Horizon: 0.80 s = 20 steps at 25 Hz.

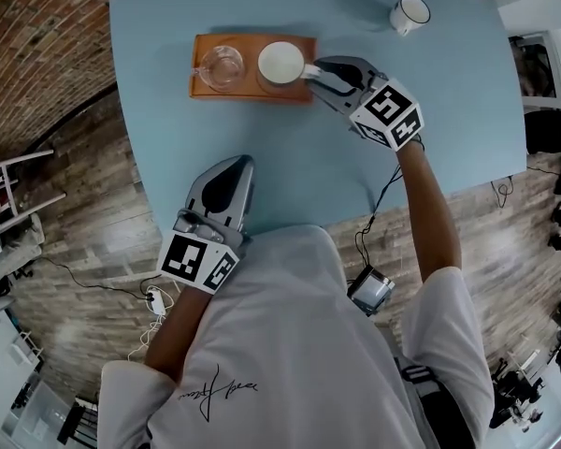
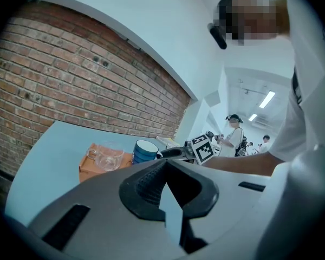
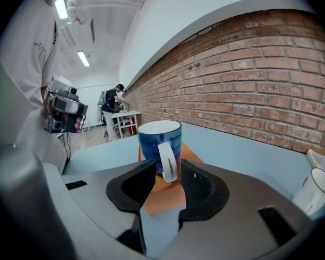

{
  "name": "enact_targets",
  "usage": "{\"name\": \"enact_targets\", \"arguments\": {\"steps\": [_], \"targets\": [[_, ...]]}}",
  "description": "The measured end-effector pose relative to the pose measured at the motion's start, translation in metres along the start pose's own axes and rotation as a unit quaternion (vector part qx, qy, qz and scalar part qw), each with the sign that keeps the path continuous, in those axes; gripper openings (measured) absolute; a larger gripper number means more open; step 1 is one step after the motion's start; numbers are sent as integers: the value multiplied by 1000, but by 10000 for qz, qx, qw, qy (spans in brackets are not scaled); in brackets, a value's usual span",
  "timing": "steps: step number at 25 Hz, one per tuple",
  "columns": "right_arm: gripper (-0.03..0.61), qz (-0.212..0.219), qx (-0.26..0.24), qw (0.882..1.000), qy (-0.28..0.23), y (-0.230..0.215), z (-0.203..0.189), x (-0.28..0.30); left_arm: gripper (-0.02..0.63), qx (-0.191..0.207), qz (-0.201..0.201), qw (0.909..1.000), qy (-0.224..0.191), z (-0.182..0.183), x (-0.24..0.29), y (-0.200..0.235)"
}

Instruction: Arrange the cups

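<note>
Blue mug with a white inside stands upright on the orange tray, right in front of my right gripper. Its white handle points back at me and sits between the jaws. Jaws are narrow, with a thin gap showing on each side of the handle, so the pads aren't pressing and nothing is held.

Looks like glazed ceramic: stiff, fairly heavy, slick, chips if knocked. Best hold is the handle loop, squeezed flat across its sides. Expect it to swing from the handle, so lift it level.

Glass cup is on the same tray, just beyond the mug on its far side from my right gripper, close to it but whether they touch I can't tell. It's thin and breakable, so don't shove the mug into it.

White mug is off to the right of that gripper, well apart, on the blue table.

Left gripper is fully closed and empty, low at the table's near edge.
</note>
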State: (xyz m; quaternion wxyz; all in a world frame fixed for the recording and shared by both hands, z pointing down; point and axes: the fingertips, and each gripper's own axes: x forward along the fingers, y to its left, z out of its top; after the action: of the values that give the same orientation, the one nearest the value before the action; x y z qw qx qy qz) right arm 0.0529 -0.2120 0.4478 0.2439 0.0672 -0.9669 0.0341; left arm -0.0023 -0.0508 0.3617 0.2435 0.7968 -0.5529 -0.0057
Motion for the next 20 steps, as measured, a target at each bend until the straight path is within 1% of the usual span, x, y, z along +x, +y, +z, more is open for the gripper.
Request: {"name": "enact_targets", "arguments": {"steps": [5, 11, 17, 19, 20], "targets": [[120, 143, -159, 9997, 86, -1, 0, 5, 8, -41, 53, 10000, 28, -2, 0, 3], [120, 465, -279, 9985, 98, 3, 4, 10, 8, -67, 75, 9999, 73, -3, 2, 5], [117, 577, -370, 9976, 136, 3, 4, 8, 8, -128, 90, 9998, 85, -5, 4, 4], [86, 568, -397, 9975, 116, 2, 5, 9, 8, -134, 98, 9998, 91, -5, 4, 6], [83, 557, -436, 9974, 110, 3, 5, 9, 8, -135, 101, 9998, 95, -5, 4, 6]]}}
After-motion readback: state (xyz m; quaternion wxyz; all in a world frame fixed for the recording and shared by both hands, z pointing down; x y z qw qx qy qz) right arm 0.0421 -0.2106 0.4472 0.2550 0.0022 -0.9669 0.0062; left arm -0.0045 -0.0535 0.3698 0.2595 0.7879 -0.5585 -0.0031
